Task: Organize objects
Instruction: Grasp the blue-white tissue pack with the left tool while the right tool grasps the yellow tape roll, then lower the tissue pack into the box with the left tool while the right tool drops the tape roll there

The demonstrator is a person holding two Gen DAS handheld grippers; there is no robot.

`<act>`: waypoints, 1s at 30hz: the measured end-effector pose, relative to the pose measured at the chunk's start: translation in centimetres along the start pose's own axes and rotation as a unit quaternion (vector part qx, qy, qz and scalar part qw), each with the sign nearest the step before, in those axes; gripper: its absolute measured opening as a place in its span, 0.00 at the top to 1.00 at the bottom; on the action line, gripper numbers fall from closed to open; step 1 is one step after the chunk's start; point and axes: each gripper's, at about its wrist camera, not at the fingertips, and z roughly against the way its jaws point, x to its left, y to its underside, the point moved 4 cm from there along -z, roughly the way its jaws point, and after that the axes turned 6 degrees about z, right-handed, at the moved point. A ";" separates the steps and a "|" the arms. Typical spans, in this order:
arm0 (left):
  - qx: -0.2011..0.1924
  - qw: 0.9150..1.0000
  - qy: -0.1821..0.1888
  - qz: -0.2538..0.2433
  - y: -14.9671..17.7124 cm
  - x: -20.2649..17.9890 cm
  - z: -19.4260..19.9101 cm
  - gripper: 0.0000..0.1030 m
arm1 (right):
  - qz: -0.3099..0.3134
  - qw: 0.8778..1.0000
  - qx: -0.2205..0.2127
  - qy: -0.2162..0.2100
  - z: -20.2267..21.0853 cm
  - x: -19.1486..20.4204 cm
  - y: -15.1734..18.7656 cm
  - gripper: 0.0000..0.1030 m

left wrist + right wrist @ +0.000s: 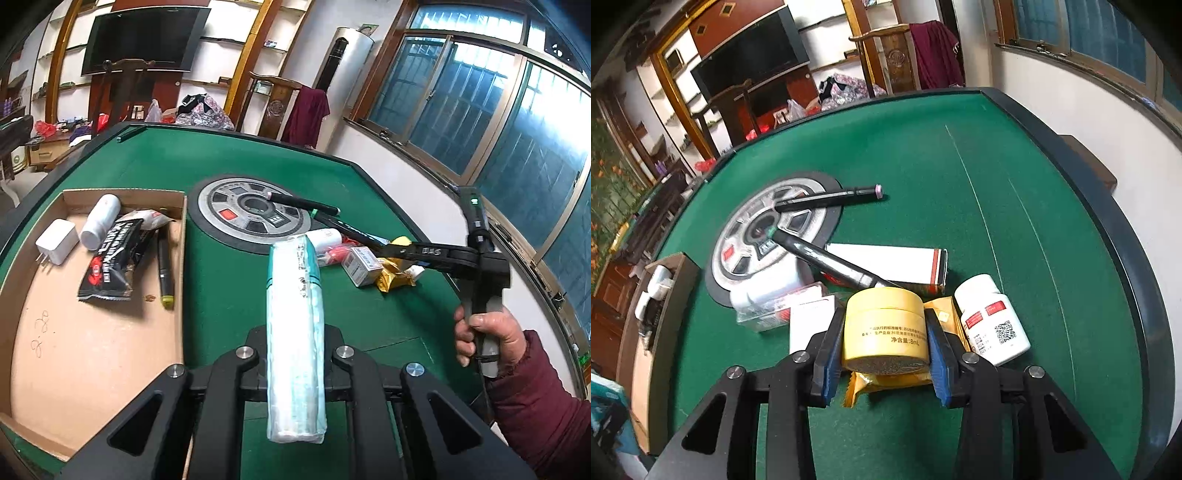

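Observation:
My left gripper (295,384) is shut on a long pale blue-green wrapped pack (295,314), held above the green table just right of the cardboard box (92,369). In the right wrist view my right gripper (884,356) has its blue pads (831,354) pressed on both sides of a small yellow jar (886,325). The jar sits on a gold packet (886,384) in the pile of items. From the left wrist view, the right gripper (399,254) reaches into that pile, with a person's hand (491,339) on its handle.
The cardboard box holds a white charger (57,240), a white bottle (99,221), a black snack packet (114,262) and a marker (164,269). Around the jar lie a white pill bottle (991,321), a long white-and-red box (886,262), black markers (831,197) and a clear case (768,310). A round panel (255,214) marks the table's centre.

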 end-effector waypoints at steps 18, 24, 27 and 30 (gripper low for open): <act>0.019 0.983 -0.173 0.064 -1.5 15.8 3.8 0.89 | 0.101 0.969 0.042 -0.221 1.9 19.2 0.4 0.57; 0.065 0.980 -0.170 0.084 -3.4 19.9 0.8 0.89 | 0.151 0.946 0.094 -0.270 -1.0 28.8 3.0 0.57; 0.089 0.975 -0.172 0.106 -3.9 21.9 -0.7 0.89 | 0.162 0.934 0.122 -0.293 -2.4 32.4 4.4 0.57; 0.094 0.973 -0.166 0.128 -4.4 23.5 -1.3 0.89 | 0.164 0.930 0.144 -0.297 -4.1 34.4 5.3 0.57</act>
